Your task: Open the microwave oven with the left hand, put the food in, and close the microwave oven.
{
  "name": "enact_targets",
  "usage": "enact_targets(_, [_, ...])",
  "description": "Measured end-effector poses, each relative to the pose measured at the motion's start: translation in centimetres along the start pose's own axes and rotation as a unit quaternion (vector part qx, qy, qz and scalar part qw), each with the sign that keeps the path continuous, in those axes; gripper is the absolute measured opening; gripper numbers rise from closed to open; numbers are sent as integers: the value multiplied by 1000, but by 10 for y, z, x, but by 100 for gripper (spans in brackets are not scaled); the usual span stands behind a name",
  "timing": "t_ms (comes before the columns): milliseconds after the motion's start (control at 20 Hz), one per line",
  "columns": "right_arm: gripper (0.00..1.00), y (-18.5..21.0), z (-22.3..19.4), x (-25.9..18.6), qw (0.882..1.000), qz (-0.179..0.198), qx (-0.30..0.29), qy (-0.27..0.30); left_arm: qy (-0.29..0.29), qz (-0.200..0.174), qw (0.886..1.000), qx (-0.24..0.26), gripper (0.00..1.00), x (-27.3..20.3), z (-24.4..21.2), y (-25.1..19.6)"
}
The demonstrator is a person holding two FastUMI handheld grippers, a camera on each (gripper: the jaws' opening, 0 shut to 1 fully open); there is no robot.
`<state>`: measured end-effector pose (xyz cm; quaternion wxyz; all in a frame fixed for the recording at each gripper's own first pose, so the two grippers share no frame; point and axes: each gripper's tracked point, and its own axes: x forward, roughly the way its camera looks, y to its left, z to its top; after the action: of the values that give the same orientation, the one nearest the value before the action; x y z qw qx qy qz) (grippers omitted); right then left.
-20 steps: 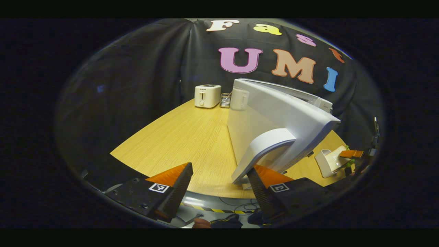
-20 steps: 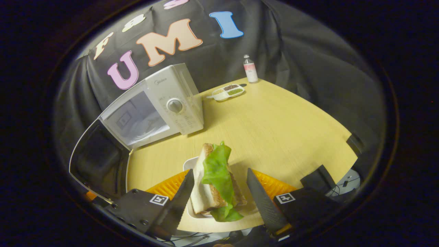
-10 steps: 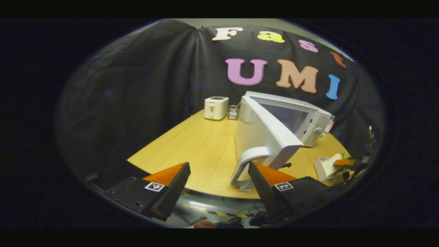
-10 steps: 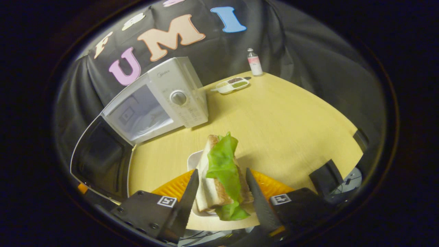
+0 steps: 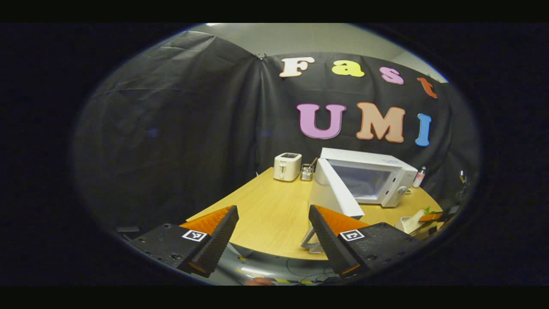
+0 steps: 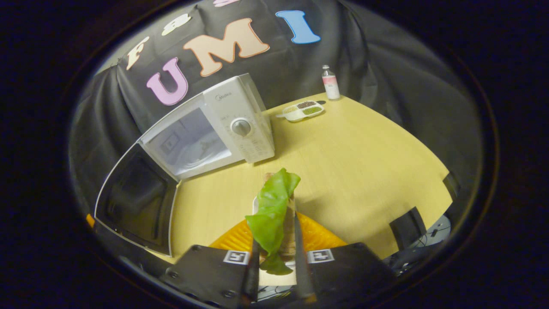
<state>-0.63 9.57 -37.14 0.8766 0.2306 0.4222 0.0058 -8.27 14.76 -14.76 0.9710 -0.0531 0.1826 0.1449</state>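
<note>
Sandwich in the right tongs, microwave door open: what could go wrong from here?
1. The right tongs pinch the sandwich edge-on; the lettuce leaf hangs loose over one side and may slip out on the way in.
2. The microwave door stands swung out at the table's near edge, beside the sandwich's path into the microwave, so the right tongs may clip it.
3. The left tongs are open and off the door.

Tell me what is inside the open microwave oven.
In the right gripper view, the microwave oven stands open, door swung wide. Its pale cavity shows something pale like a turntable plate, no food. The sandwich is outside, between the right tool fingers. The cavity's far corners are hidden.
</note>
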Motion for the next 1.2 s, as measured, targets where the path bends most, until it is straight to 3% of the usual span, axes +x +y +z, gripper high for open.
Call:
enact_targets(200, [24,19,21,-15,999,27,-28,-21,-32,-15,999,12,96,-6,23,-8])
enact_targets(250, [30,24,29,-19,999,35,-23,-29,-43,-19,999,18,96,-7,30,-11])
enact_targets(450, [30,54,60,-21,996,67,22,-45,-61,-25,997,26,94,-7,44,-22])
enact_targets(650, [30,94,75,-12,991,110,64,-46,-69,-33,997,-5,94,-9,58,-30])
enact_targets(850, [30,138,84,3,981,154,105,-50,-73,-47,996,-4,93,2,67,-42])
enact_targets(1050, [30,181,85,25,975,169,131,-57,-60,-37,997,19,94,-1,66,-31])
enact_targets(1200, [30,215,82,43,970,180,153,-61,-66,-46,997,6,95,-15,72,-35])
